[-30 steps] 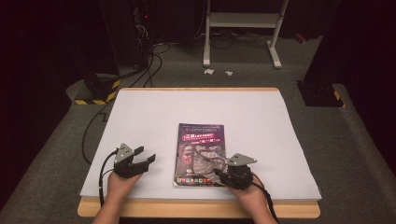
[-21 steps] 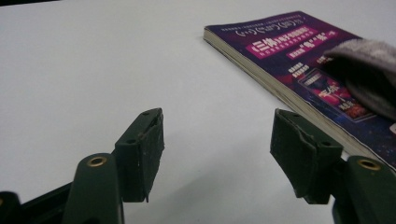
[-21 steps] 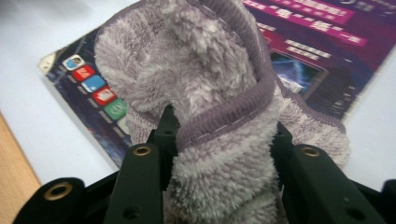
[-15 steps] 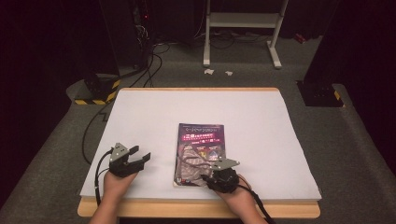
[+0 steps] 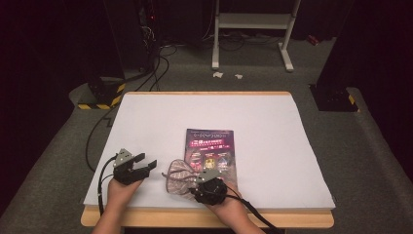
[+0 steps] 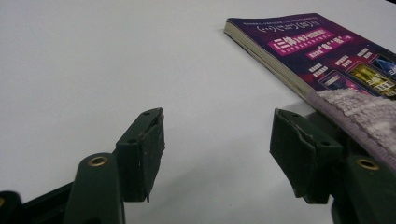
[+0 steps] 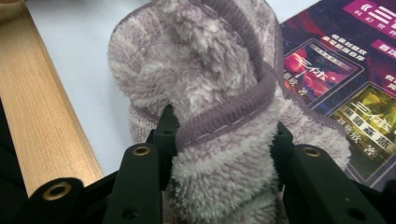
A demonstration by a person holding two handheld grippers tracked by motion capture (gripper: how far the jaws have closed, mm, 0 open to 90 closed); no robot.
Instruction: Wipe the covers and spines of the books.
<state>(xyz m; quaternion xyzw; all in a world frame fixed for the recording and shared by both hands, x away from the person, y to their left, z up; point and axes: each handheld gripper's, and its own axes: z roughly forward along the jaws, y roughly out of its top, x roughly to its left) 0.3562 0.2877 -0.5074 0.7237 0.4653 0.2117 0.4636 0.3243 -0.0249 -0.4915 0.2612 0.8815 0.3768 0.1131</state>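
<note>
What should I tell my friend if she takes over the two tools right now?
Right tool: shut on the fluffy purple cloth, with a bunched fold between its jaws.
Left tool: open, holding nothing, low over the white table cover.
Things: the cloth lies partly on the near left corner of the purple book and partly on the cover beside it. The book lies flat and closed.
Done: cloth gripped.
Left: probably wiping the book or carrying the cloth away; the left tool is free to help.

Lab — cable-strewn floor point(image 5: 160, 63), equipment stand point(image 5: 253, 29)
</note>
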